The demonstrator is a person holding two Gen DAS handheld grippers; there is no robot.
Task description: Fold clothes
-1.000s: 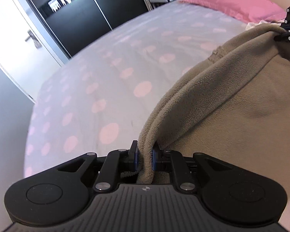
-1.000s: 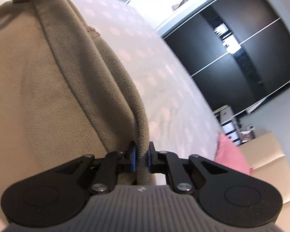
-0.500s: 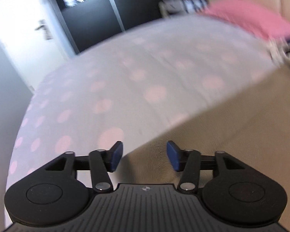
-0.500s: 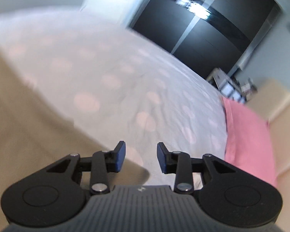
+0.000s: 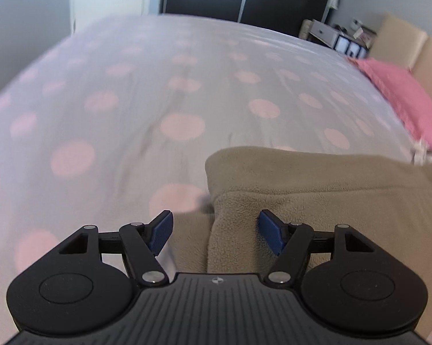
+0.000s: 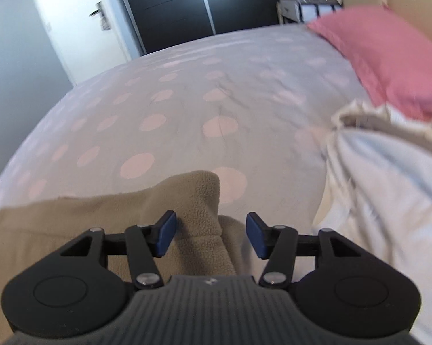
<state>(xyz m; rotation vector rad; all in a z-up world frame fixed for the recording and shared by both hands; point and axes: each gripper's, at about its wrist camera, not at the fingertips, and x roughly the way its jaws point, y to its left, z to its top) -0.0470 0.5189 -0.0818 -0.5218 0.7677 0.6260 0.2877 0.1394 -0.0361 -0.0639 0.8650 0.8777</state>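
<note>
Tan fleece garment (image 5: 316, 189) lies folded on the bed (image 5: 129, 100), both grippers (image 5: 216, 234) (image 6: 210, 234) spread, pinching nothing.

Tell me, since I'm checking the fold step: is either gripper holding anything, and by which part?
Nothing is held. The left gripper and right gripper have just opened; the beige fleece lies between their pads, ungripped.

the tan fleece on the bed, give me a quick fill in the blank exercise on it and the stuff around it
1. The tan fleece lies on a pale bedspread printed with pink ____.
2. The pillow near the headboard is ____ in colour.
3. The left gripper and right gripper both have their jaws ____, pressing on nothing.
4. In the right wrist view, a crumpled ____ garment lies right of the fleece.

Missing words: dots; pink; open; white
</note>
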